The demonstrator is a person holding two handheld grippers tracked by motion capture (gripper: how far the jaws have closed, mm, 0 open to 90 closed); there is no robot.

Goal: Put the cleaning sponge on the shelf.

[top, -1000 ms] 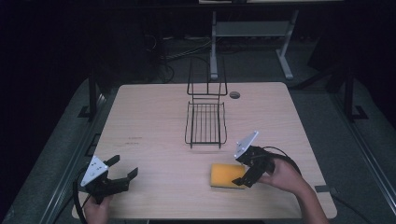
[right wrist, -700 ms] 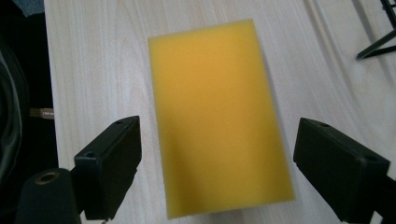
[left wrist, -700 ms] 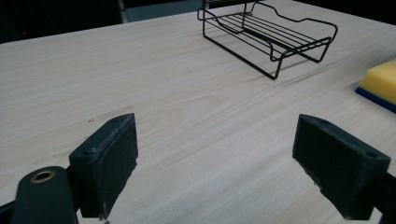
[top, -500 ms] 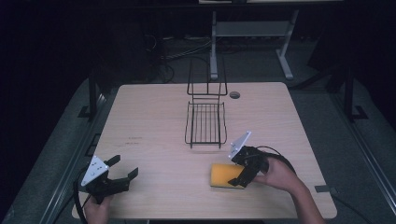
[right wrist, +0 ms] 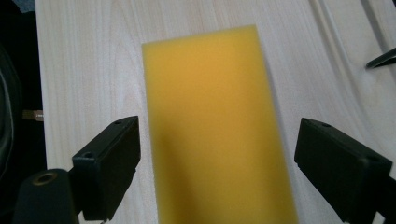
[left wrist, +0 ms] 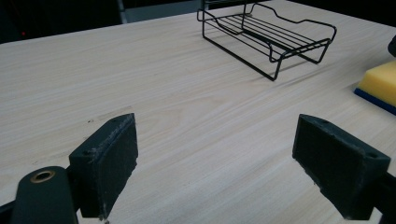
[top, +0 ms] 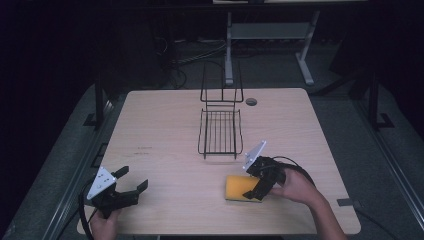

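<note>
A yellow sponge (top: 236, 187) with a blue underside lies flat on the wooden table near the front right. My right gripper (top: 253, 185) hovers over its right end, open, jaws standing either side of the sponge (right wrist: 215, 126) without touching it. The sponge (left wrist: 379, 85) also shows at the right edge of the left gripper view. A black wire rack (top: 220, 131) stands mid-table. My left gripper (top: 133, 181) is open at the front left corner, low over bare table, with nothing between its jaws (left wrist: 215, 163).
The wire rack (left wrist: 268, 39) has an upright back section toward the far edge. A round cable hole (top: 251, 101) sits in the table beyond it. The table's front edge (top: 215, 233) is close to both hands. A metal stand (top: 270, 35) is behind the table.
My right gripper has moved left and slightly forward over the sponge's right end. The left gripper has stayed put.
</note>
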